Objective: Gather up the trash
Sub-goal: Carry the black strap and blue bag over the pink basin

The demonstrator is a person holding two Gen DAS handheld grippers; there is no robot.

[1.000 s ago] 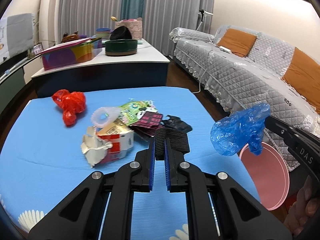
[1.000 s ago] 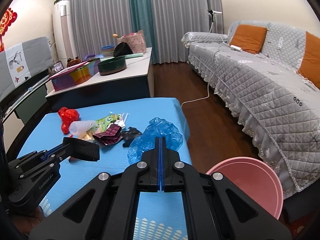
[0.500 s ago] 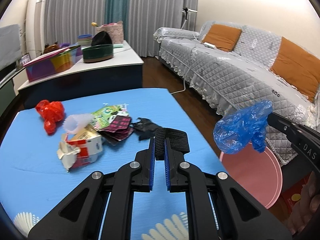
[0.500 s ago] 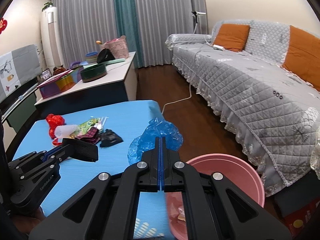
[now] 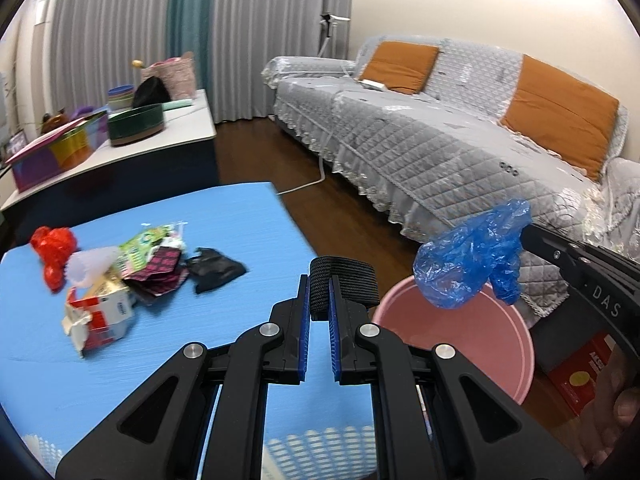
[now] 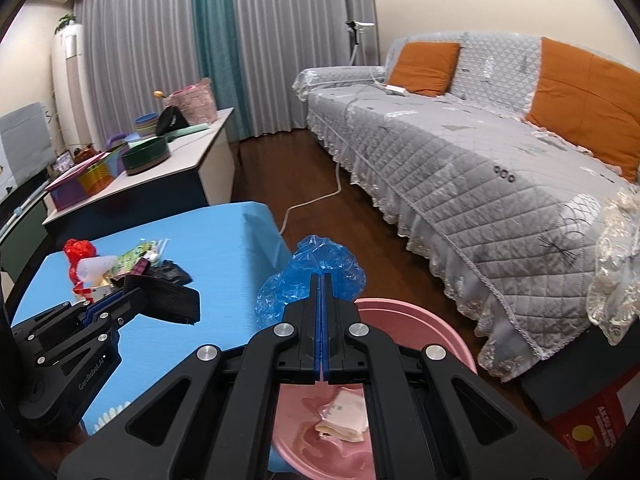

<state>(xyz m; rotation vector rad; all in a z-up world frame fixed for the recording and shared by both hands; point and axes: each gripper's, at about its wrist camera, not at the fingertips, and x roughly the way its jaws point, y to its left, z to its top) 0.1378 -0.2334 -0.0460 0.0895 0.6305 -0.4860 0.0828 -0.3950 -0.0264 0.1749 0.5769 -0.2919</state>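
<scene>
1. Partly done: the round pink plastic basin (image 6: 436,320) on the floor already holds a crumpled paper wrapper (image 6: 344,420).
2. The right gripper (image 6: 322,280) is clamped on a crinkled blue plastic bag (image 6: 320,268) above the basin.
3. The left gripper (image 5: 319,300) pinches a ribbed black elastic band (image 5: 348,280).
4. Left: red bag (image 5: 52,248), carton (image 5: 100,312) and wrappers (image 5: 156,256) at ten o'clock on the blue table (image 5: 200,220).

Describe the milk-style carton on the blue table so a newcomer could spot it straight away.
Start at the blue table in front of the grey sofa. A heap of litter lies on its left part; the carton is at the heap's near edge, closest to the camera. It is the only boxy piece there: a crushed red and white carton with a torn, pale open end.
</scene>
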